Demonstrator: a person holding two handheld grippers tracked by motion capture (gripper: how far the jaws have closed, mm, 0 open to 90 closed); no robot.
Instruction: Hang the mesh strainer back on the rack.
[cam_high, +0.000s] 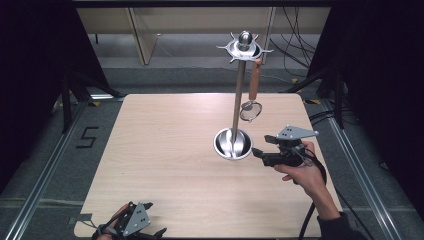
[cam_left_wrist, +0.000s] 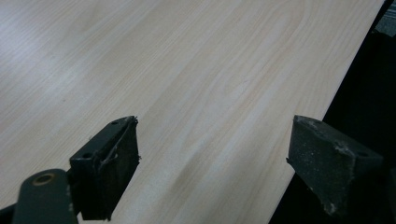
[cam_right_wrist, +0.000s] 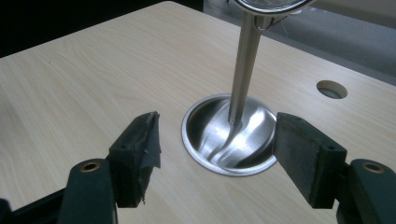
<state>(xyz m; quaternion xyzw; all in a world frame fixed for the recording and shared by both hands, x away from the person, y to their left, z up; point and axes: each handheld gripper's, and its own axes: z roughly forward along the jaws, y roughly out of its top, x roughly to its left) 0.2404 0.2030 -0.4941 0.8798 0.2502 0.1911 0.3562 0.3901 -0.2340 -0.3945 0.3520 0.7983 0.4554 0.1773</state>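
Note:
A steel utensil stand rises from the table: a round dish base (cam_high: 233, 143) (cam_right_wrist: 229, 134), a tall pole (cam_high: 239, 95) (cam_right_wrist: 243, 65) and a hooked ring at the top (cam_high: 244, 47). A small strainer with a brown handle (cam_high: 253, 92) hangs from one hook. My right gripper (cam_high: 257, 151) (cam_right_wrist: 217, 156) is open just right of the base, its jaws aimed at it with nothing between them. At the table's front left corner my left gripper (cam_high: 155, 234) (cam_left_wrist: 212, 163) is open over bare wood.
The light wooden table (cam_high: 170, 150) has a small round hole (cam_right_wrist: 331, 89) beyond the stand. Its edge runs close past my left gripper. Cables lie on the floor at the back right, and dark curtains stand on both sides.

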